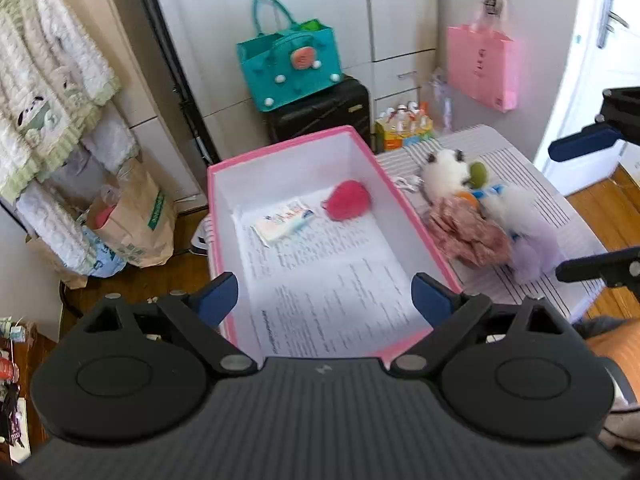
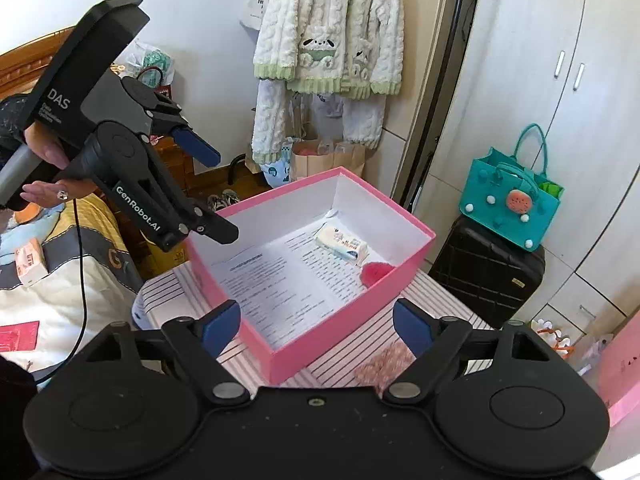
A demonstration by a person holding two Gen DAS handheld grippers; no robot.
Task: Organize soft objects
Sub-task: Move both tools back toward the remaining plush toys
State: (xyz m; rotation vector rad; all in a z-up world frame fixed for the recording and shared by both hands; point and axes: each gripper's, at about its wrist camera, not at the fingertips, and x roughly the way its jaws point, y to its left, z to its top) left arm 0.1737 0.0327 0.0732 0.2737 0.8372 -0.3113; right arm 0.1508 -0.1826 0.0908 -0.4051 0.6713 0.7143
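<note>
A pink box (image 1: 294,152) sits open on a striped table (image 1: 540,208), toward its left edge, lined with a printed sheet (image 1: 332,280). At the box's far end lie a pink soft ball (image 1: 348,201) and, just beside it, a small white packet (image 1: 285,222). On the table along the box's right wall, a heap of soft things (image 1: 480,216) rests: white fluffy toys, a pinkish patterned cloth, a pale lilac piece. The left gripper (image 1: 325,300) hangs above the box's near end, jaws spread wide with nothing between them. The right gripper (image 2: 317,326) hangs over the near right corner of the box, jaws likewise apart and empty.
</note>
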